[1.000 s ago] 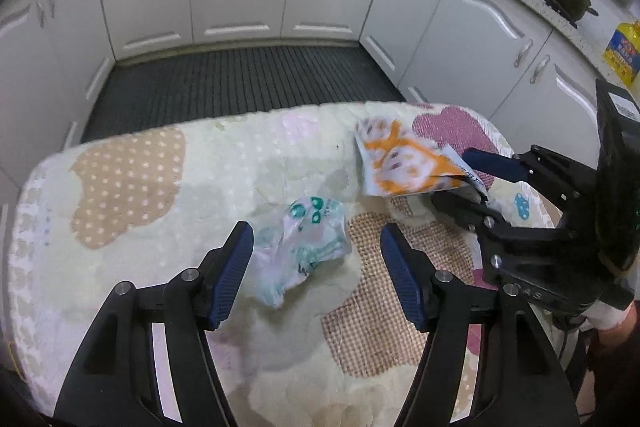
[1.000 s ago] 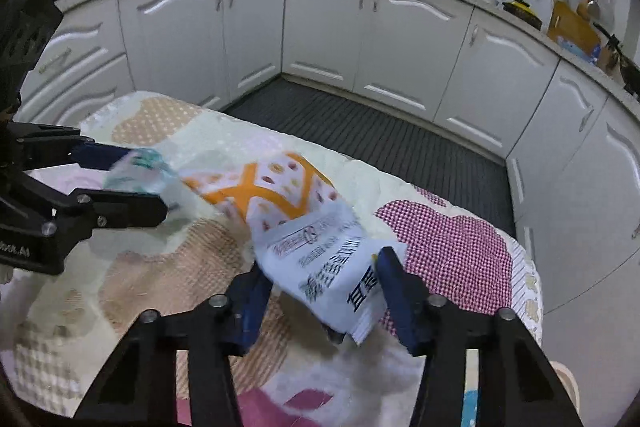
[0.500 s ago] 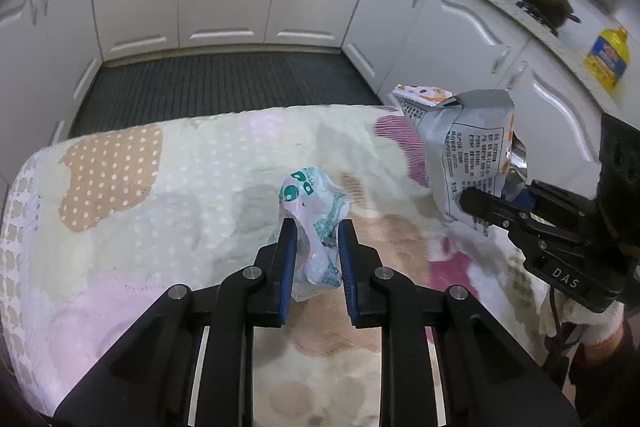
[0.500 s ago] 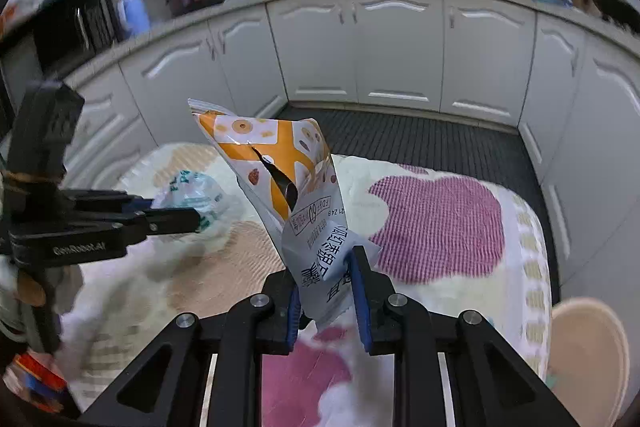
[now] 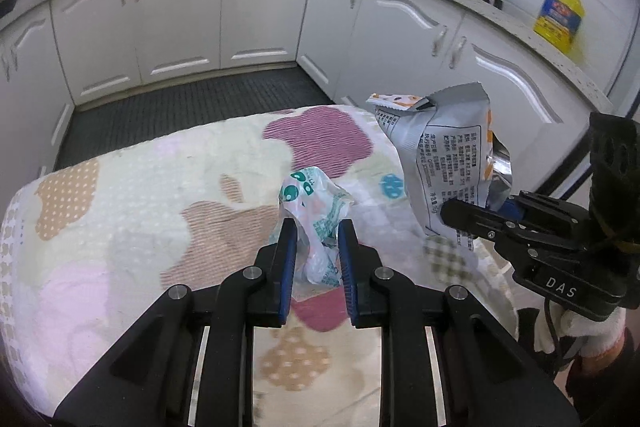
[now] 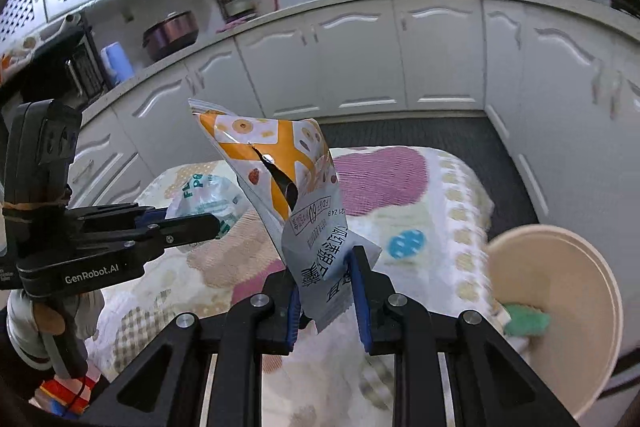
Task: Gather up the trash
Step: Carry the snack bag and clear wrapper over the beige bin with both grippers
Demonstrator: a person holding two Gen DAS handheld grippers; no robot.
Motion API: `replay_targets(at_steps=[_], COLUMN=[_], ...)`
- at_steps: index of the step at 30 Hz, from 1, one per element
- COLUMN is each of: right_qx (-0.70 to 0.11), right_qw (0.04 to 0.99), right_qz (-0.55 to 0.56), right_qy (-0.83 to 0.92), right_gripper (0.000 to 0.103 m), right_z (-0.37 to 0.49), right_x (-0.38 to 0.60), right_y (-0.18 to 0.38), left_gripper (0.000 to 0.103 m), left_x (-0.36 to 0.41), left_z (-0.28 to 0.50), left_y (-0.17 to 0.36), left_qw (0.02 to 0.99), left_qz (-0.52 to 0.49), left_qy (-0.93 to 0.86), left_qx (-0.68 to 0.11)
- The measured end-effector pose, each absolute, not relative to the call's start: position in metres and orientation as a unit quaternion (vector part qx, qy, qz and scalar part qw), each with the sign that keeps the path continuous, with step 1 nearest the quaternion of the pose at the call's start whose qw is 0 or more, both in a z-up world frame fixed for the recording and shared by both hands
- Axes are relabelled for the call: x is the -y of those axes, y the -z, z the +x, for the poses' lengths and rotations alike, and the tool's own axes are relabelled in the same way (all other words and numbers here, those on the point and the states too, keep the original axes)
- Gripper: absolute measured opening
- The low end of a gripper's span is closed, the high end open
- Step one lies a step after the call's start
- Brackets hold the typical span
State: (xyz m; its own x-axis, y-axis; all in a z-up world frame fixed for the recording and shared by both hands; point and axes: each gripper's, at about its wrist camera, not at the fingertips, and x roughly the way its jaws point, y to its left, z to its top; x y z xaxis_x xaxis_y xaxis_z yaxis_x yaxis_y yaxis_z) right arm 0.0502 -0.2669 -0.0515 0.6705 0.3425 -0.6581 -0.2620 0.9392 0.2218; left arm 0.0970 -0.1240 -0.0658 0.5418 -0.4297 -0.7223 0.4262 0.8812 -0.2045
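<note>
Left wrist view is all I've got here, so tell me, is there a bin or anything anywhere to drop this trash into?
Observer: Yes. The right wrist view shows a beige round bin beside the table's right edge, below the cloth.
Operator: Anything in it?
Observer: One green scrap lies inside.
Operator: What's the front of the snack bag like? I only see grey print.
Observer: The snack bag is orange and white there, with a dark tear across it.
Operator: Right jaws firmly on it?
Observer: The right gripper is shut on its bottom corner.
</note>
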Motion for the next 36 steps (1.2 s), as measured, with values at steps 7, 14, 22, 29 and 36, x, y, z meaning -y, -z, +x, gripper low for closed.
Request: replay_targets(at_steps=[7, 14, 22, 29, 36], right_qx=[-0.363, -0.356, -0.352, -0.351, -0.352], right_qw=[0.919, 0.922, 0.925, 0.926, 0.926], right_qz=[0.067, 0.086, 0.098, 0.109, 0.116], right_qy=[-0.139, -0.124, -0.108, -0.091, -0.07], right_gripper=[0.022, 0.022, 0.022, 0.022, 0.022], right_z=[0.025, 0.008, -0.005, -0.012, -0.019], right_x=[0.294, 0.317, 0.333, 0.35, 0.368], right_y=[0.045, 0.041, 0.042, 0.043, 0.044], left_gripper=[0.018, 0.018, 0.018, 0.018, 0.018], left_x=[0.156, 0.178, 0.194, 0.208, 0.224], left_z=[0.081, 0.072, 0.069, 0.066, 0.067], left_y=[0.058, 0.055, 0.053, 0.053, 0.055], left_qw=[0.879, 0.881, 0.881, 0.88, 0.874], left_qz=[0.016, 0.027, 0.035, 0.043, 0.043], left_qy=[0.257, 0.259, 0.261, 0.268, 0.281], left_qx=[-0.401, -0.394, -0.392, -0.39, -0.394])
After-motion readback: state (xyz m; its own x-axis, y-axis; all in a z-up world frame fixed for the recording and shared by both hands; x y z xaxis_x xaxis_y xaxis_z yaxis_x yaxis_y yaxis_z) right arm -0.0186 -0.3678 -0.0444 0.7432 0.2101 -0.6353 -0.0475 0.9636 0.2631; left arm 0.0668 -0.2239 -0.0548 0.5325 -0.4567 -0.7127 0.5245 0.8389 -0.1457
